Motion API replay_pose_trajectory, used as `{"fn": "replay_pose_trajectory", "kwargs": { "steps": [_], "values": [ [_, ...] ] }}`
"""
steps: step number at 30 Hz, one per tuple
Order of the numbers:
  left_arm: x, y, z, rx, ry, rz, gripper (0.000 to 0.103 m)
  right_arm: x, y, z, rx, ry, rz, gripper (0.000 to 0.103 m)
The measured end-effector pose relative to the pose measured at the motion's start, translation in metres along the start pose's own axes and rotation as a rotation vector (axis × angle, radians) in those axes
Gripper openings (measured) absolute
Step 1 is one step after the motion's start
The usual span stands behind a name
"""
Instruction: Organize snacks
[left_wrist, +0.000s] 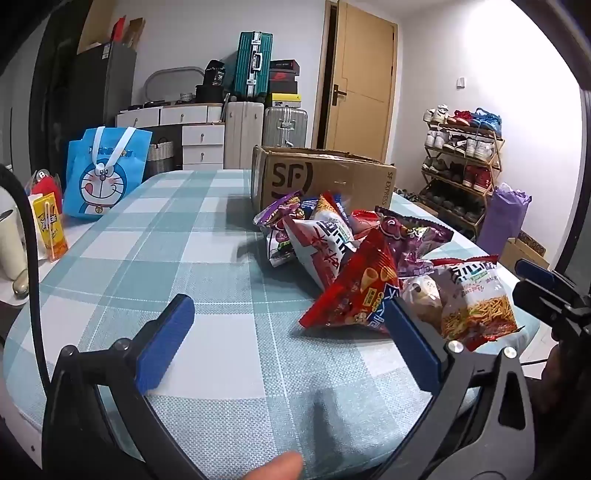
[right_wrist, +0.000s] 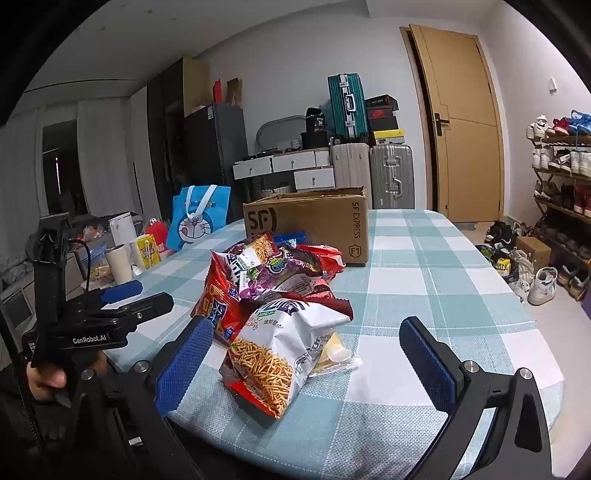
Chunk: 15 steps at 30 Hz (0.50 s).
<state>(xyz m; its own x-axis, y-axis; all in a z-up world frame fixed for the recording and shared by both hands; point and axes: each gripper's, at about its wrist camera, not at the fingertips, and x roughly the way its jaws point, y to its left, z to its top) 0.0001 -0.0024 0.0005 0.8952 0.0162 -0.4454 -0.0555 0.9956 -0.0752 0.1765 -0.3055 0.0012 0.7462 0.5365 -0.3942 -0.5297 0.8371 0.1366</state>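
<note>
The snack bags (right_wrist: 280, 306) lie in a loose heap on the checked tablecloth (right_wrist: 443, 295), just in front of the open cardboard box (right_wrist: 314, 221), which stands farther back on the table. The nearest bag to the person is the white noodle-snack bag (right_wrist: 280, 354); its long axis runs roughly from the near table edge back toward the heap, with its printed end toward the edge. In the right wrist view this bag sits between the two blue pads, closer to the left pad, and neither pad touches it. The right gripper (right_wrist: 306, 365) has its jaws spread wide and holds nothing. The left gripper (left_wrist: 291, 339) is likewise spread wide and empty; from it the heap lies ahead and to the right, with a red cone-snack bag (left_wrist: 354, 291) just beyond its right pad and bare cloth between the pads. Judged from this layout, the right hand is the nearer one to the noodle-snack bag, and a short forward advance would bring the pads to either side of it. The box lies beyond the heap for both hands
</note>
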Motion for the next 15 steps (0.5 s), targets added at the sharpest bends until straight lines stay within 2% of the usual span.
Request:
{"fn": "replay_pose_trajectory", "kwargs": {
  "steps": [4, 15],
  "values": [
    [-0.0017, -0.0022, -0.0016, 0.0, 0.0, -0.005, 0.102, 0.0019, -0.0014, 0.0001, 0.031, 0.009, 0.01, 0.103],
    [-0.0014, -0.0008, -0.0009, -0.01, 0.004, -0.005, 0.102, 0.0034, -0.0044, -0.0033, 0.018, 0.005, 0.009, 0.103]
  ]
}}
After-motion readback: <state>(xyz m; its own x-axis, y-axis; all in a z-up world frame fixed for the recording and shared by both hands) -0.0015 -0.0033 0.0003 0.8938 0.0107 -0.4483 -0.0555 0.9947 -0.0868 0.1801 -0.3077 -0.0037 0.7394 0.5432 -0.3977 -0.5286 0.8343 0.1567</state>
